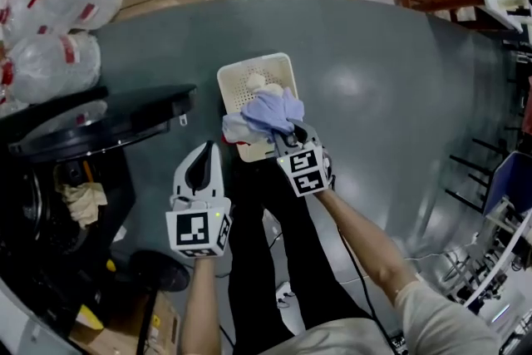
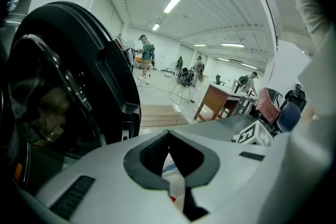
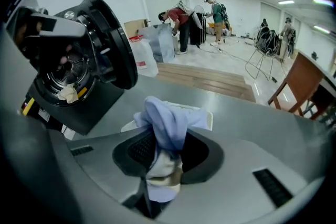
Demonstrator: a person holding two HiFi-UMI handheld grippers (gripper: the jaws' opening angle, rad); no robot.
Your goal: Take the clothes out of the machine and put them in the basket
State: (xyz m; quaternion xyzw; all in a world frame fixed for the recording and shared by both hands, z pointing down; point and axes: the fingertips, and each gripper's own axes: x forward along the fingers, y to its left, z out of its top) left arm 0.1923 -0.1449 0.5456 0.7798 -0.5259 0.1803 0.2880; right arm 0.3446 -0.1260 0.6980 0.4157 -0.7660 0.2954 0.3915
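A bundle of pale blue clothes (image 1: 270, 114) is clamped between the jaws of the right gripper (image 1: 287, 139) and held over the cream basket (image 1: 237, 77), which is set on the grey floor (image 1: 391, 96) just ahead of that gripper. The left gripper (image 1: 205, 152) is held beside the right one, its jaws together with nothing gripped. To its left, the black washing machine (image 1: 50, 204) is seen with its door (image 1: 108, 125) swung open and a beige garment (image 1: 83, 199) lying inside the drum.
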